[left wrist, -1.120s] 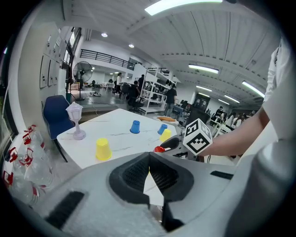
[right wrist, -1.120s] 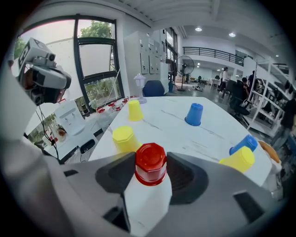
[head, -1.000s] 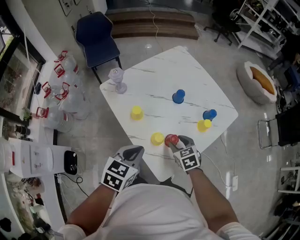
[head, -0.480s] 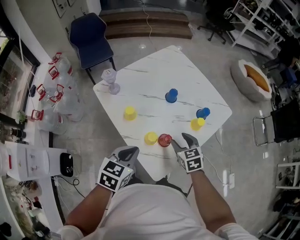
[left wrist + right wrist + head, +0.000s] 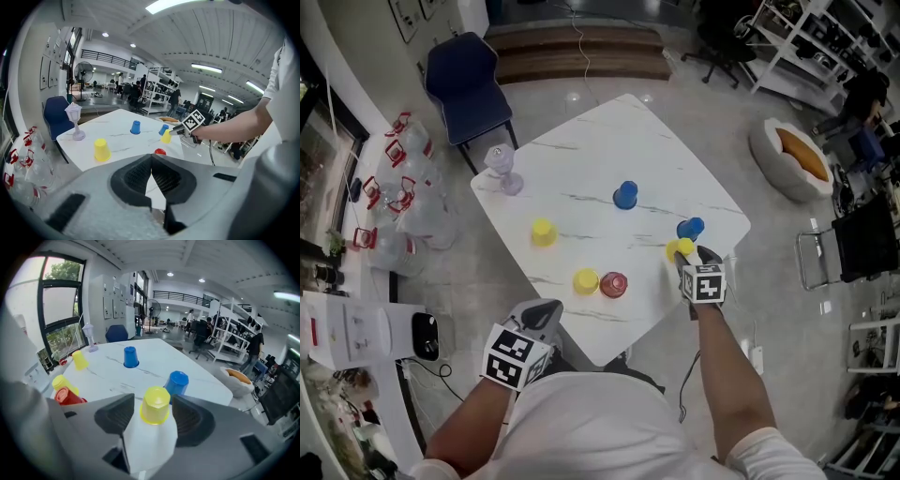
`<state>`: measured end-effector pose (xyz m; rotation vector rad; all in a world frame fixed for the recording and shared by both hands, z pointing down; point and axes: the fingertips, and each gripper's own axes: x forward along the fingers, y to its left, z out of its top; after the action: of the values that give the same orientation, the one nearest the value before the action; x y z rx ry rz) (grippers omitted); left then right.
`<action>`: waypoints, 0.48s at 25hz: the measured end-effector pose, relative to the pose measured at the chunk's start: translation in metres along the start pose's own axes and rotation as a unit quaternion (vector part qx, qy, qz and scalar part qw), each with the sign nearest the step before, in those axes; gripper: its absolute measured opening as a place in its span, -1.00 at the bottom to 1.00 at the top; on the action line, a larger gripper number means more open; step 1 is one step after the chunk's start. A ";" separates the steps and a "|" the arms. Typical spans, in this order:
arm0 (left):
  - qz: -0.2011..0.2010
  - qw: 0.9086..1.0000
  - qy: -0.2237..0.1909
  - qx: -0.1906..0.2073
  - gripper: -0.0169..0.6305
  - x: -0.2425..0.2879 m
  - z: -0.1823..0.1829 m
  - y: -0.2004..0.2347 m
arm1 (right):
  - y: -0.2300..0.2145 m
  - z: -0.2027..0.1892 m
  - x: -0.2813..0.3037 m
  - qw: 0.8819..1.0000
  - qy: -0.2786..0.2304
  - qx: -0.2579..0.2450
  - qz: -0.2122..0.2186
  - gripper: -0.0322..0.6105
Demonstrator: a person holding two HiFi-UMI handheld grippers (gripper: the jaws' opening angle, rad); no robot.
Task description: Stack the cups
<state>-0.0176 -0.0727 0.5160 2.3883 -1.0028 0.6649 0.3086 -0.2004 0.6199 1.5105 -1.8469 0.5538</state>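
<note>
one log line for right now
right gripper: fingers just opened wider, yellow cup between, no grip yet | left gripper: shut, empty | blue cup: beside it

Glossy grey floor — blue chair, metal shelving

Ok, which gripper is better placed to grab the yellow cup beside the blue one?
Right. The right gripper, its jaws just opening, straddles the yellow cup untouched; the left gripper is shut, by the near edge of the table.
</note>
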 end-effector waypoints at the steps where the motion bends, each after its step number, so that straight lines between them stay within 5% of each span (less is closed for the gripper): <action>1: 0.003 1.000 0.001 -0.001 -0.92 -0.001 0.000 0.001 | -0.002 0.001 0.003 1.000 0.002 0.000 0.002 -0.09; 12: 0.018 1.000 0.001 -0.013 -0.92 0.001 0.001 0.002 | -0.004 0.001 0.021 1.000 0.025 0.000 0.017 -0.22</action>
<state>-0.0186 -0.0753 0.5168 2.3510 -1.0493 0.6627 0.3102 -0.2159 0.6343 1.4548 -1.8376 0.6023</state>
